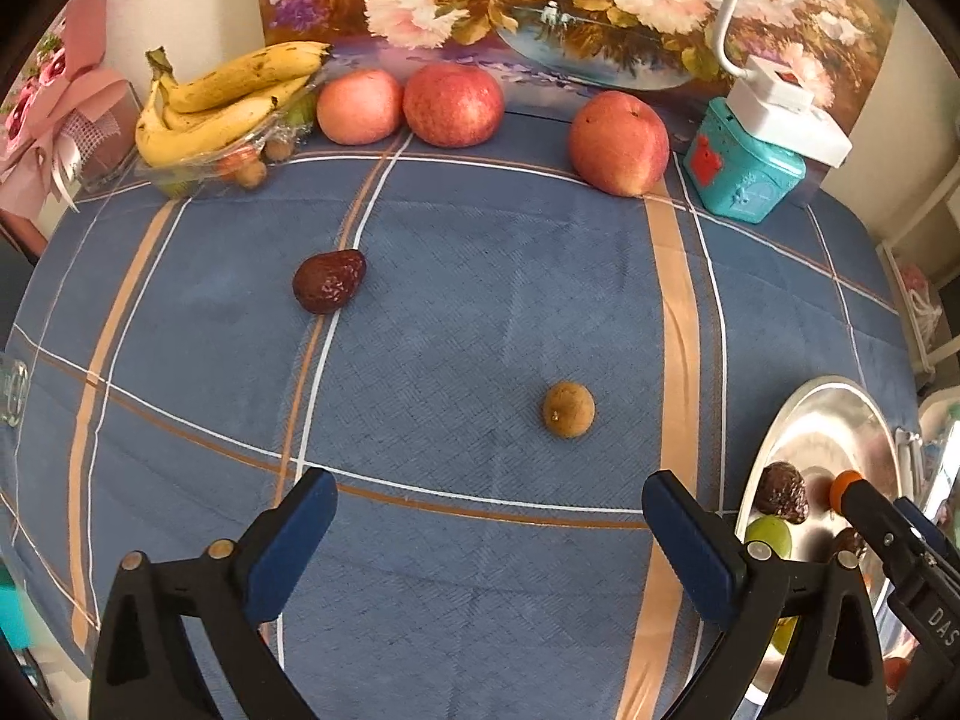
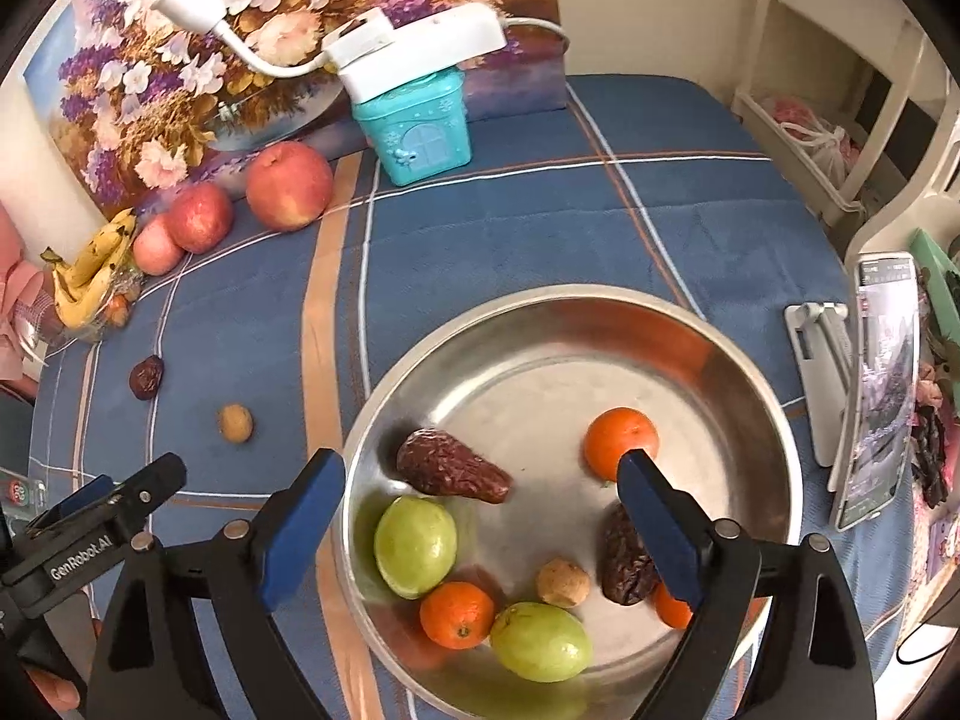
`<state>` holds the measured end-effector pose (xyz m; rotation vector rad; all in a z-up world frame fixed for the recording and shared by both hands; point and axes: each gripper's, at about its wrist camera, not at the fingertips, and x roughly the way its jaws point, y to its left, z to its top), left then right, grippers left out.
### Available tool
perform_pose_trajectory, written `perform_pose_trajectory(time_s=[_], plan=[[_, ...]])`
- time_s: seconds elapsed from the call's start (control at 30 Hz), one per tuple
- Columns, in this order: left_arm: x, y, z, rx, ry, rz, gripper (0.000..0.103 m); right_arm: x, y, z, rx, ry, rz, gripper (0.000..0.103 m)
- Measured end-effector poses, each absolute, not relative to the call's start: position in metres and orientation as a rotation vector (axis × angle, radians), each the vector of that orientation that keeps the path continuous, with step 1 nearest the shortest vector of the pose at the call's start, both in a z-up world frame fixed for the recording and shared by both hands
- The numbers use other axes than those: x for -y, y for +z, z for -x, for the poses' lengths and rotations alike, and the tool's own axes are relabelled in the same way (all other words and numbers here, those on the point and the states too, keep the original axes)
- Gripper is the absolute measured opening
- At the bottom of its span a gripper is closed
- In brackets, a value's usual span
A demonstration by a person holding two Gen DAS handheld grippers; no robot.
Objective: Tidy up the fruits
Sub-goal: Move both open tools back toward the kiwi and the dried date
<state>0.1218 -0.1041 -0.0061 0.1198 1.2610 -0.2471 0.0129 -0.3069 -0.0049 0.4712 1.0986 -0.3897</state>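
A small brown longan [image 1: 569, 410] lies on the blue checked cloth just ahead of my left gripper [image 1: 489, 516], which is open and empty. Farther left lies a dark red date [image 1: 329, 281]. My right gripper [image 2: 480, 492] hangs open above the steel bowl [image 2: 750, 360], holding nothing. In the bowl lie two green fruits [image 2: 415, 545] [image 2: 540, 641], small oranges [image 2: 621, 441] [image 2: 457, 613], two dates [image 2: 450, 473] [image 2: 624, 564] and a longan [image 2: 562, 583]. The same bowl [image 1: 840, 414] shows at the right edge of the left wrist view.
Bananas [image 1: 228, 99] on a clear tray and three red apples [image 1: 453, 104] [image 1: 359, 106] [image 1: 618, 142] line the back by a flower painting. A teal tin [image 1: 741, 171] carries a white power strip [image 1: 786, 114]. A phone on a stand [image 2: 879, 384] is right of the bowl.
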Motion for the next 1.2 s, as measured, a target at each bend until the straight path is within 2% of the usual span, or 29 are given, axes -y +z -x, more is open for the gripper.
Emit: perform_pose_trajectory(time_s=[0.27,0.77,1.2], plan=[[0.094,-0.008,-0.126,-1.272,-0.243,-0.118,0.103,0.286,-0.007,-0.025,-1.124,-0.373,-0.419,0.092],[0.01,0.002,-0.16,-1.237,-0.116,-0.01,0.103,0.218,0.004,-0.061,-1.126,-0.285,-0.253,0.092],[-0.011,-0.008,-0.193,-1.234,-0.153,0.118,0.102,0.187,-0.007,-0.098,-1.111,-0.183,-0.31,0.092]])
